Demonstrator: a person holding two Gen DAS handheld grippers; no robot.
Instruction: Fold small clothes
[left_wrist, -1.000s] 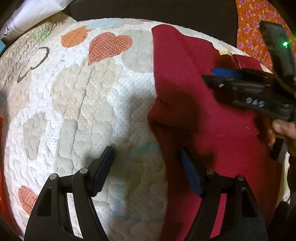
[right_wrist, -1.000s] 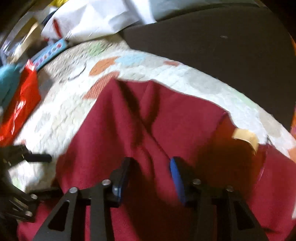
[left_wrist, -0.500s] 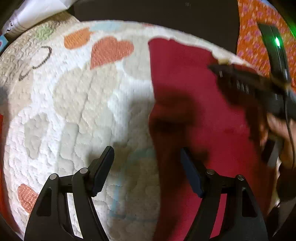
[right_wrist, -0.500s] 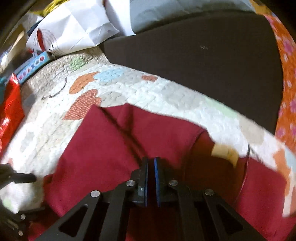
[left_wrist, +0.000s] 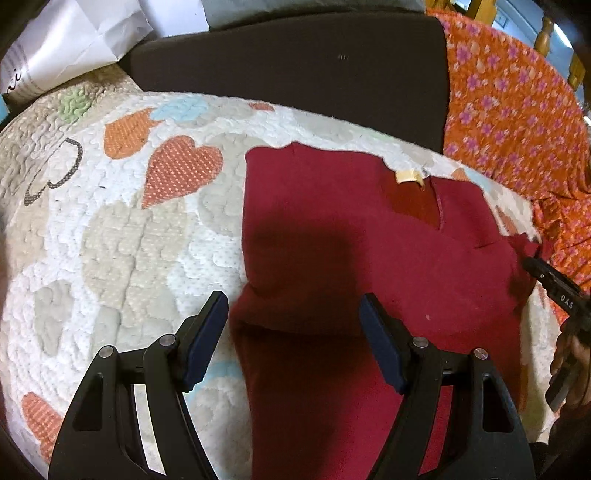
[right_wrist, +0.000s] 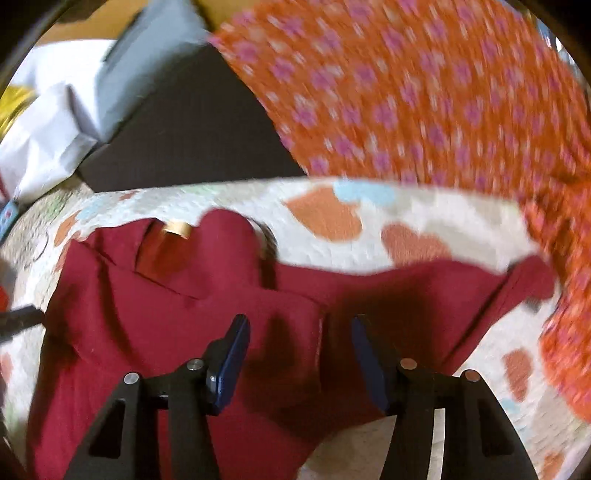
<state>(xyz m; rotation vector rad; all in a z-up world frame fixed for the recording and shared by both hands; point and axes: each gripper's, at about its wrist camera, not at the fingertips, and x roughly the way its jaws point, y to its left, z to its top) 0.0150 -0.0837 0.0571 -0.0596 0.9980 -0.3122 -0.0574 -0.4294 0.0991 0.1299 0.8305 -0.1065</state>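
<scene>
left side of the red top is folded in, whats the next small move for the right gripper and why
Probably bring the right gripper down and close its fingers on the outstretched sleeve, ready to fold it inward. Its jaws have just opened, nothing pinched between them, and that sleeve lies spread toward the orange cloth while the red top has a straight folded left edge.

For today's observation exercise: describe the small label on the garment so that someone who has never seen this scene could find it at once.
Start at the quilted heart-patterned cover; on it lies a dark red garment. Follow its far edge to the neck opening: there sits the small pale yellowish label, the only light patch on the red cloth.
</scene>
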